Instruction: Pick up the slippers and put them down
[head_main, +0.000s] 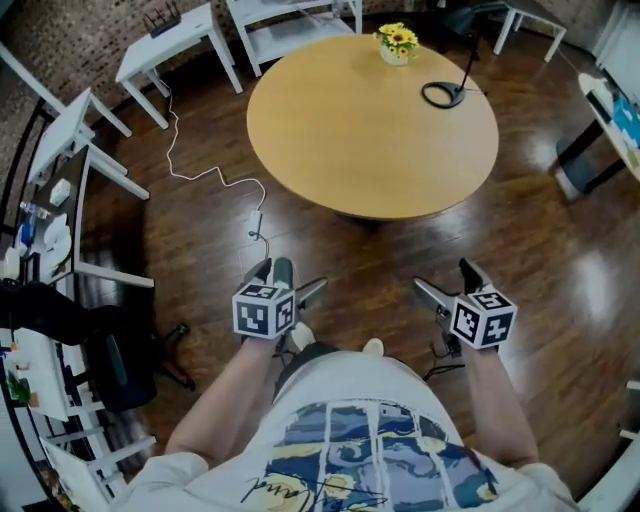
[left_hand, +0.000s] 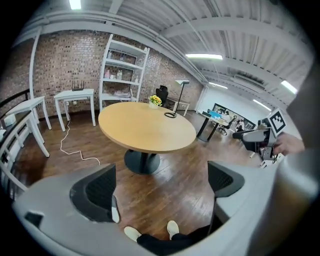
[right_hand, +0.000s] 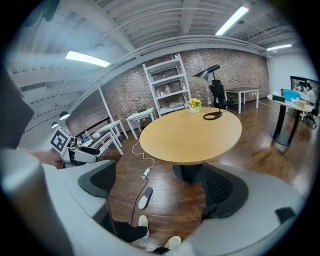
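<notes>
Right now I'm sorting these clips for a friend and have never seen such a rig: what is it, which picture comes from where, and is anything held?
A standing person holds a tool in each hand: the left gripper and the right gripper, each with two fingers and a marker cube. One picture comes from a camera on the person's head, looking down; the other two cameras ride on the grippers and look along their fingers. Both pairs of fingers stand apart with nothing between them. The round table bears a pot of yellow flowers and a black ring-shaped object. One dark slipper lies on the wooden floor.
</notes>
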